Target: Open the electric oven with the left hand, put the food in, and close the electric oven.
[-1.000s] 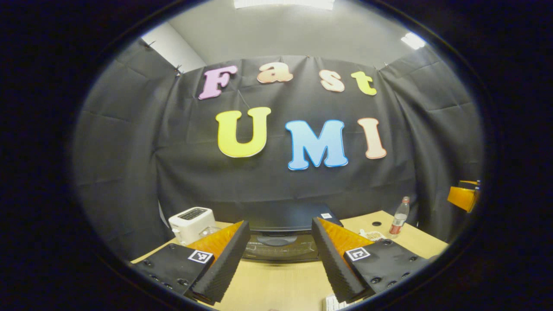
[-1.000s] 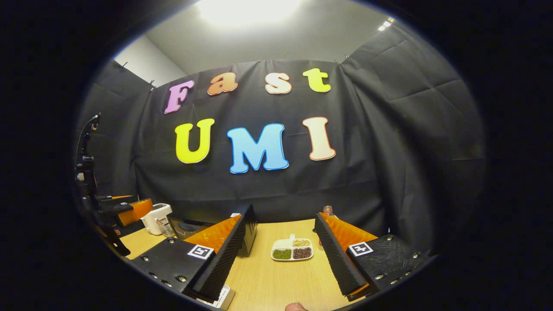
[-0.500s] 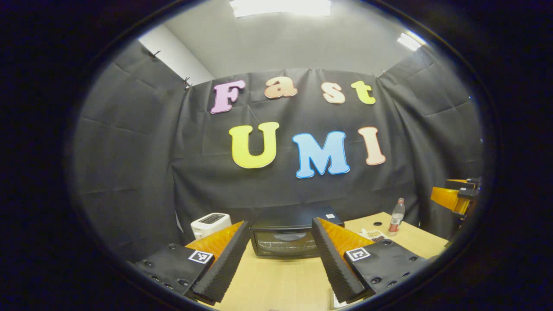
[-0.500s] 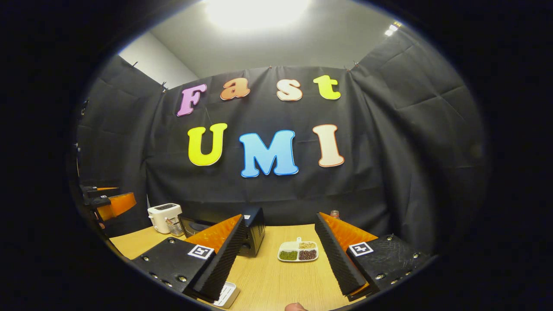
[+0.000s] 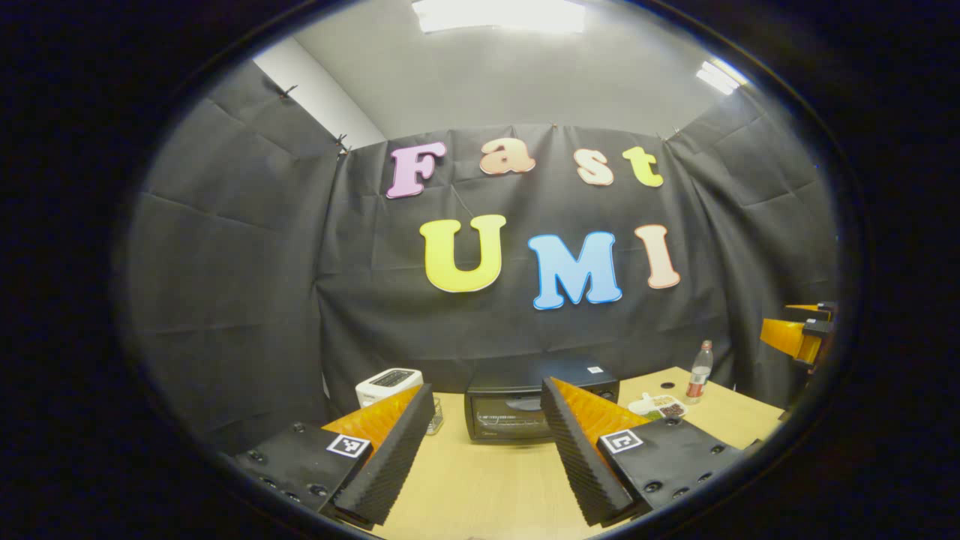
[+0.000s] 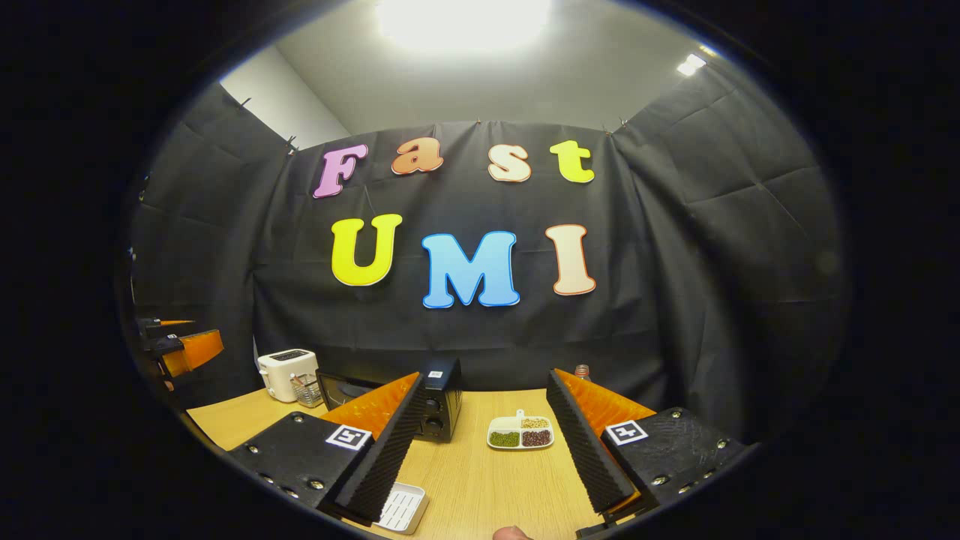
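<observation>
Straight ahead of my left gripper [image 5: 484, 442], fingers spread and empty, the electric oven [image 5: 517, 411] sits door-shut, well apart on the table [image 5: 480, 487]; my right gripper [image 6: 484, 442], also spread, faces the food tray [image 6: 520, 434], so left is better lined up

Bright ceiling lights [image 6: 461, 19] glare overhead; both pictures sharp, fisheye bending the edges
</observation>
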`<state>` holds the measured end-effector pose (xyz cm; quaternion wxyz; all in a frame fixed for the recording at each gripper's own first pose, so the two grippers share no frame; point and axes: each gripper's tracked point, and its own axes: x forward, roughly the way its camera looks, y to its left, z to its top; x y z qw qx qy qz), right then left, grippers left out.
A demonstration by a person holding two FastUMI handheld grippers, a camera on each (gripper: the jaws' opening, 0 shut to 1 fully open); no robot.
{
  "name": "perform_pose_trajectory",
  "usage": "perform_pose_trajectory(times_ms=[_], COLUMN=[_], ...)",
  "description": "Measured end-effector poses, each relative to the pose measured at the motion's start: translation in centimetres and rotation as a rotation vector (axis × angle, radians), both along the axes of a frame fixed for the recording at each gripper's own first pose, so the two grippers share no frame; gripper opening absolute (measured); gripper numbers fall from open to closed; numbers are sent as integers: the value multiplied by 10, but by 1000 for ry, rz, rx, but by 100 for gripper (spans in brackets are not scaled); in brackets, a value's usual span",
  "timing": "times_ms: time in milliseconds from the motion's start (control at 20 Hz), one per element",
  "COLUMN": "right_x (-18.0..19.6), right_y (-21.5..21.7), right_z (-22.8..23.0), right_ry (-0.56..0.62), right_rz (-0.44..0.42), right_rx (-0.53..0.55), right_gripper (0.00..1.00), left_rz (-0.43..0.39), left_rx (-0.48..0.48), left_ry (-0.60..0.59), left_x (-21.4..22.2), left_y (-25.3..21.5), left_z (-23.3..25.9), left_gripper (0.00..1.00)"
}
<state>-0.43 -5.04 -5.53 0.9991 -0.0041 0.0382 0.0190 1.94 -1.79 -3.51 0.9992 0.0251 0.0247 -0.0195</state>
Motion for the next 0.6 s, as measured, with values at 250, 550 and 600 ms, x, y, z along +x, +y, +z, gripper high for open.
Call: perform_pose_trajectory(times_ms=[250, 550, 600], right_x=[-5, -8, -8], right_y=[7, 7, 8], right_z=[1, 1, 1], right_ry=[4, 6, 6], right_rz=[-2, -7, -7], right_rx=[-9, -11, -12], right_gripper=[98, 98, 98], left_rz=[-6, -24, -26], left_rx=[-16, -11, -12], left_ry=[-10, -13, -13], left_x=[-1, -3, -4], left_y=[4, -2, -3], left_z=[4, 4, 3], left_gripper=[100, 100, 100])
